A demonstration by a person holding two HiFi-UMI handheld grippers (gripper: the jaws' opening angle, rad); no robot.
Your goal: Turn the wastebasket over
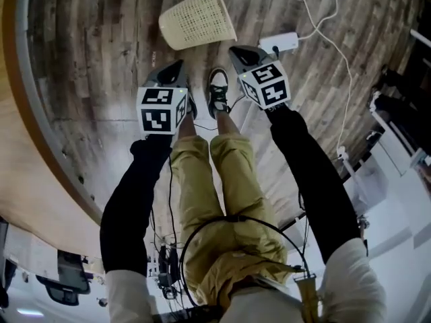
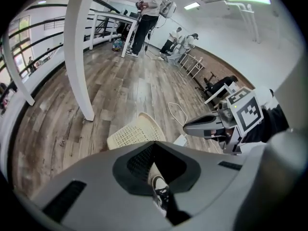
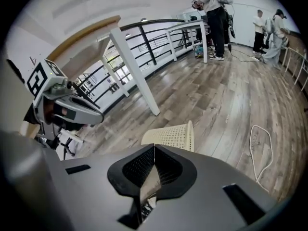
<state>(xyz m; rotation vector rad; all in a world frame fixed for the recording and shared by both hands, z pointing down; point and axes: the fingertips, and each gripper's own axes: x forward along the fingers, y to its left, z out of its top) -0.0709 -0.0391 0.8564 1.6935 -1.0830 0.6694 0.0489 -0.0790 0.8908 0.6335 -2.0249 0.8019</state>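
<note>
wastebasket (image 1: 197, 19) on floor (image 1: 87, 79), power strip (image 1: 279, 43) to its right

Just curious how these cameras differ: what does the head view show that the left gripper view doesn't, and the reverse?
Only the head view: the person's yellow trousers and the marker cube on the left gripper. Only the left gripper view: people standing far across the room, and a white post. Both: the wastebasket lying on its side on the wooden floor, the right gripper, and a shoe.
</note>
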